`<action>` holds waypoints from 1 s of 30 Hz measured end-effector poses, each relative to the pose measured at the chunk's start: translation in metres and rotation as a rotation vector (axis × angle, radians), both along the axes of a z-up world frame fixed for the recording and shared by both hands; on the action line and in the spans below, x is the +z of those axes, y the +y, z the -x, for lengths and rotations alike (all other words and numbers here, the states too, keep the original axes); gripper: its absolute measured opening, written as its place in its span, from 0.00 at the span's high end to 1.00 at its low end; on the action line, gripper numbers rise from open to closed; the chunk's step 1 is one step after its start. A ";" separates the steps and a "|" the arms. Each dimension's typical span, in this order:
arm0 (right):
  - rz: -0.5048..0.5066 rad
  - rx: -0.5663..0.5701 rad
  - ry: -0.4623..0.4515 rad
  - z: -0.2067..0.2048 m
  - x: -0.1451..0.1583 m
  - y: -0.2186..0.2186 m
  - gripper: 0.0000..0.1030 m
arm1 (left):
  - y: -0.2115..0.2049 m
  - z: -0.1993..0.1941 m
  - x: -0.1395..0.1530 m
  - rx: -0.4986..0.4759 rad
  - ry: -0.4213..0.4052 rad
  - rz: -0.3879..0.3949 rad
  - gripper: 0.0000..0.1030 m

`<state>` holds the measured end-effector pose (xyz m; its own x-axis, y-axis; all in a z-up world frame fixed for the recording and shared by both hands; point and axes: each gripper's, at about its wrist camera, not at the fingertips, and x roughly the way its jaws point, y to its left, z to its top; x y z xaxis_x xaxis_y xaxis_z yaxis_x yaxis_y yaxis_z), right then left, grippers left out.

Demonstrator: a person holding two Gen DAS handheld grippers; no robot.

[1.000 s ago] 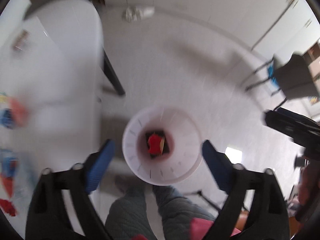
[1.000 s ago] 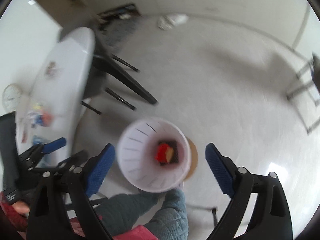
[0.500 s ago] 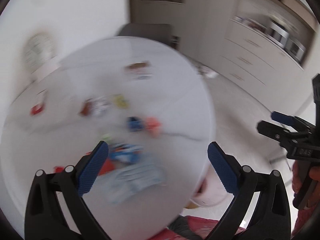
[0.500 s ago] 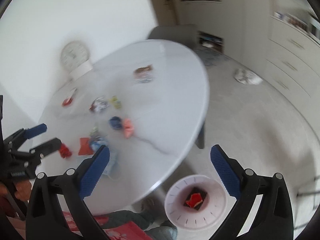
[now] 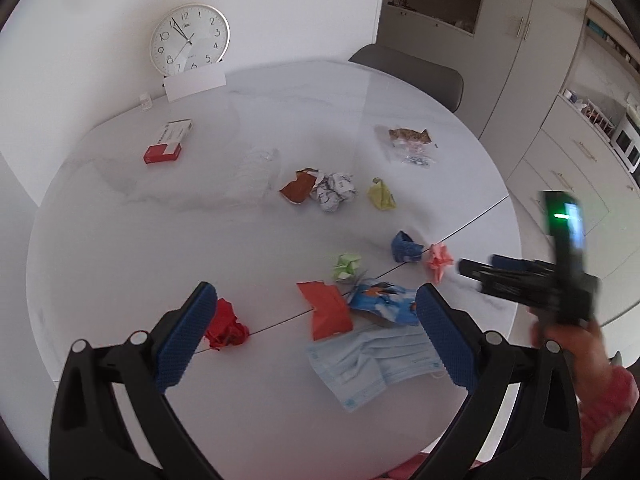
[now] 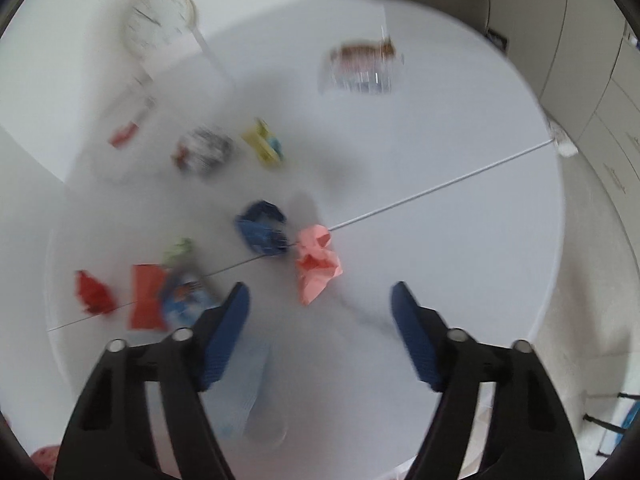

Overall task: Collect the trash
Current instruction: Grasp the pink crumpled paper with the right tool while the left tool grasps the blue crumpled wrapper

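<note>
Both our grippers have swung from over the floor bin to above the round white marble table (image 5: pixel 120 240). Our left gripper (image 5: pixel 316 332) gapes empty, a flat red wrapper (image 5: pixel 326 310) between its fingertips. Our right gripper (image 6: pixel 320 312), jaws just narrowed but apart and empty, hovers just short of the crumpled pink paper (image 6: pixel 316 264).

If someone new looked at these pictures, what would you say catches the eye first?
Probably the bright litter scattered over the round white table: a red paper ball near the front, a blue mask beside it, and a pink wad just ahead of the right gripper. Next comes the wall clock standing at the table's far edge. Both the right gripper and the left gripper hang open over the mess, holding nothing.
</note>
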<state>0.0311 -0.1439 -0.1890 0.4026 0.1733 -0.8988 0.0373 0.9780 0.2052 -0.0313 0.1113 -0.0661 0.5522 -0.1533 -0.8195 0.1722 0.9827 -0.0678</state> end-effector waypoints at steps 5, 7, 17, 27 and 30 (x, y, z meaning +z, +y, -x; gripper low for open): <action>0.046 -0.003 0.075 -0.020 -0.038 0.010 0.42 | -0.006 -0.018 -0.014 -0.047 0.020 0.011 0.08; 0.052 0.001 0.086 -0.022 -0.042 0.011 0.56 | -0.013 -0.025 -0.020 -0.074 0.026 0.003 0.08; 0.016 -0.055 0.033 -0.009 -0.008 -0.016 0.79 | -0.090 -0.081 -0.067 -0.268 0.078 -0.028 0.14; -0.001 -0.125 -0.008 0.006 0.023 -0.049 0.79 | -0.163 -0.128 -0.150 -0.333 0.239 -0.102 0.42; -0.008 -0.137 -0.005 0.009 0.021 -0.057 0.79 | -0.164 -0.133 -0.164 -0.302 0.281 -0.102 0.49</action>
<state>0.0220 -0.2007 -0.1675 0.4273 0.1240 -0.8956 0.1690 0.9621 0.2138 0.1022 -0.0528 -0.2303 0.2476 -0.1841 -0.9512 0.4417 0.8953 -0.0583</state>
